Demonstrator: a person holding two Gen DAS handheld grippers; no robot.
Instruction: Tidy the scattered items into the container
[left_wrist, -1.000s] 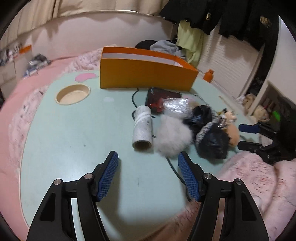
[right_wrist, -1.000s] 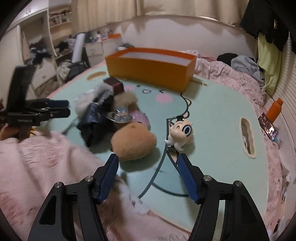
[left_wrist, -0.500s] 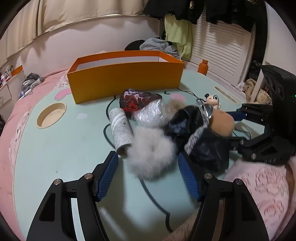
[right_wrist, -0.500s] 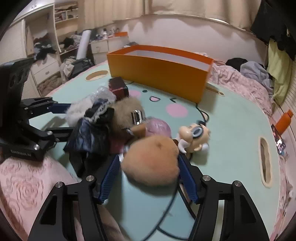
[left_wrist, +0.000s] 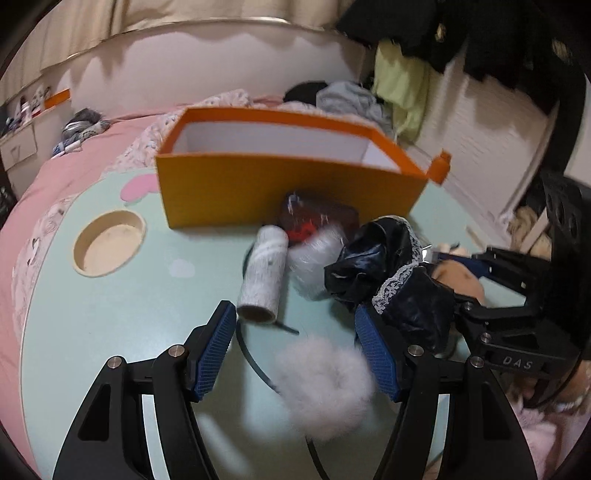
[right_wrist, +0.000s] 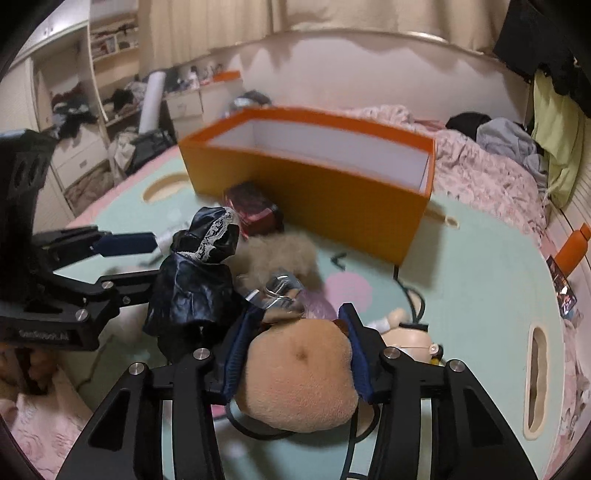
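An open orange box (left_wrist: 280, 188) with a white inside stands at the back of the mint table; it also shows in the right wrist view (right_wrist: 317, 177). In front of it lie a cardboard roll (left_wrist: 263, 273), a dark red pouch (left_wrist: 317, 218), a black lace-trimmed cloth (left_wrist: 384, 266) and a white fluffy pompom (left_wrist: 325, 384). My left gripper (left_wrist: 299, 354) is open, with the pompom between its fingers. My right gripper (right_wrist: 295, 354) has its pads against both sides of a tan plush (right_wrist: 299, 380). A small big-eyed figurine (right_wrist: 410, 336) lies beside it.
A round hole (left_wrist: 109, 243) is cut in the table at the left, and a slot (right_wrist: 537, 373) at the right. A black cable (left_wrist: 255, 362) runs across the table. Pink bedding surrounds the table. An orange bottle (right_wrist: 572, 249) stands at the right edge.
Both grippers have pushed forward, sweeping the pile toward the orange box. The tan plush now sits between the right fingers, which have narrowed onto it. The pompom now lies between the left fingers.
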